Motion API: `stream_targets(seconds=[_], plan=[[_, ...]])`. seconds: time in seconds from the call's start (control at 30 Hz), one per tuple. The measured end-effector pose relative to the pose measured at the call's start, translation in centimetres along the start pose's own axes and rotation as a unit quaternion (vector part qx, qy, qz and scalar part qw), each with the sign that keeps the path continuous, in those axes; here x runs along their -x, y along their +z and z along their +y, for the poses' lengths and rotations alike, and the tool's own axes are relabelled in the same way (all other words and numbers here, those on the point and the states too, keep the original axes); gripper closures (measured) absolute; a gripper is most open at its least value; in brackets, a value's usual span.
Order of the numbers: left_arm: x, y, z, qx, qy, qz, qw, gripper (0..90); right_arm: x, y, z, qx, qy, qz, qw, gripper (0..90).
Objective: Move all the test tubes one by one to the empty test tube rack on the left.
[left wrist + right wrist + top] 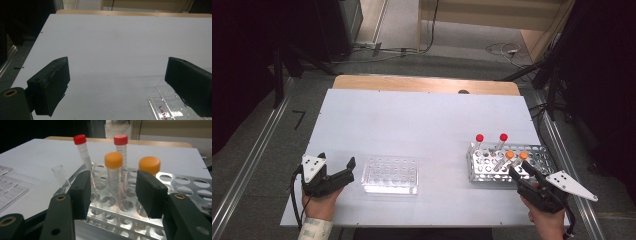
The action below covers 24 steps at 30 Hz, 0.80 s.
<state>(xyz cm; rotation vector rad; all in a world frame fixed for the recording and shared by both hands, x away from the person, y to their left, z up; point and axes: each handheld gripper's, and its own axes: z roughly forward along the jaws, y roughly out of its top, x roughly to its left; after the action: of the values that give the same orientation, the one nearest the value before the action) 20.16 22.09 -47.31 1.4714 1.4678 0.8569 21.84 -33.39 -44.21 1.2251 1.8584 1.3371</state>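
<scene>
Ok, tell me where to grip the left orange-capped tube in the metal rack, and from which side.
Grip the left orange-capped tube on its clear body just below the cap, coming in level from the near side of the metal rack, where the right tool already faces it with open jaws. The tube stands nearly upright, its upper half clear of the holes. The neighbouring orange-capped tube is close, so probably keep the jaws narrow.

An orange-capped tube (114,178) is seen upright in the perforated metal rack (190,185), clear-walled, flanked by a second orange-capped tube (149,165), with two red-capped tubes (120,146) behind.
</scene>
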Motion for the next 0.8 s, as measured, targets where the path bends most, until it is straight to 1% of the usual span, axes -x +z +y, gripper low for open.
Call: stream_targets(seconds=[0.13, 0.27, 0.3, 0.47, 0.73, 0.8], plan=[[0.0, 0.0, 0.0, -0.001, 0.0, 0.0, 1.0, 6.7, -0.7, 0.5, 0.3, -0.001, -0.013, 0.009, 0.9999, 46.8], [0.0, 0.1, 0.0, -0.001, 0.0, 0.0, 1.0, 6.7, -1.0, 0.9, 0.5, -0.004, -0.017, 0.012, 0.9998, 48.3], [0.0, 0.1, 0.0, -0.001, 0.001, 0.0, 1.0, 6.6, -1.1, 1.2, 0.7, -0.003, -0.019, 0.017, 0.9997, 50.9], [0.0, 0.1, 0.0, -0.002, 0.001, 0.001, 1.0, 6.6, -1.7, 1.8, 1.0, -0.004, -0.03, 0.026, 0.9992, 54.4], [0.0, 0.1, 0.0, -0.002, 0.001, 0.001, 1.0, 6.7, -2.2, 2.6, 1.2, -0.007, -0.04, 0.027, 0.9988, 60.0], [0.0, 0.1, 0.0, -0.002, 0.001, 0.001, 1.0, 6.7, -2.2, 2.8, 1.3, -0.009, -0.043, 0.025, 0.9987, 63.1]])
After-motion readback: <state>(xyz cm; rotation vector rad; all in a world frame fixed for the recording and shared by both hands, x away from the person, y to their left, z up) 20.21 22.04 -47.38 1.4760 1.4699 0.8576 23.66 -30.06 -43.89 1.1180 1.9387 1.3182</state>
